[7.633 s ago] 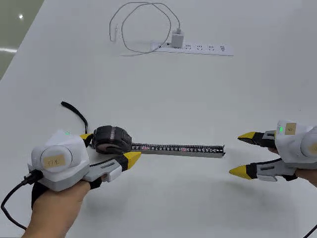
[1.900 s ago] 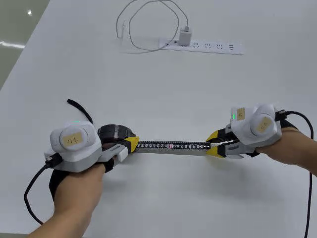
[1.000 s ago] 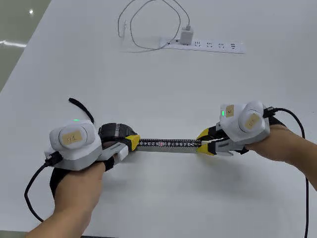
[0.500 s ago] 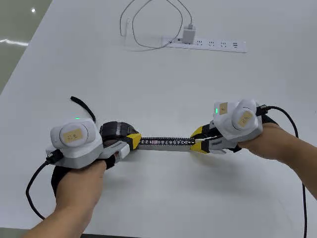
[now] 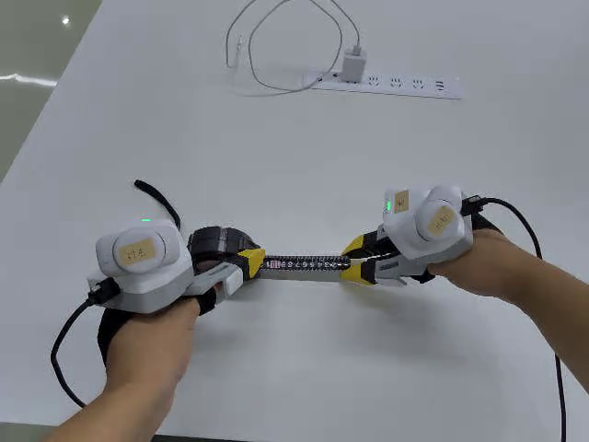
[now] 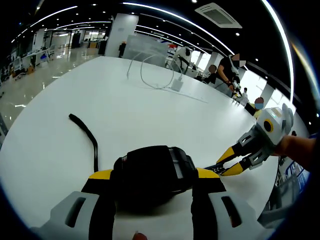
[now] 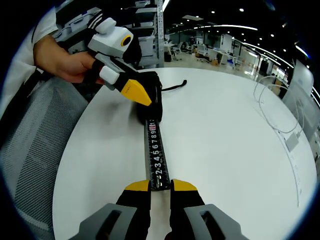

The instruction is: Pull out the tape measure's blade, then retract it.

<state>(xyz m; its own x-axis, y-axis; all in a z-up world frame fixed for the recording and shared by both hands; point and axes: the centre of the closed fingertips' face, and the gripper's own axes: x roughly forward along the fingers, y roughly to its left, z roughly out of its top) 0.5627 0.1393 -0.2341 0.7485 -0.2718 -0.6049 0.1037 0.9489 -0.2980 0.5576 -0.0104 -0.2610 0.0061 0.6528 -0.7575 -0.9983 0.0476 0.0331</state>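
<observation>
At mid-frame, our left gripper (image 6: 155,176) clenches the tape measure (image 5: 213,245) and our right gripper (image 7: 160,186) pinches the blade (image 7: 154,142); if we slip, it could whip back.

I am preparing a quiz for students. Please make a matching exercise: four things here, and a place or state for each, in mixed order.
Things: 1 tape measure case; 2 blade; 3 power strip; 4 black strap.
States: A far across the table, charger plugged in; B end pinched by the right gripper; C lying curved on the table; D held by the left gripper.
Pairs: 1-D; 2-B; 3-A; 4-C.
</observation>
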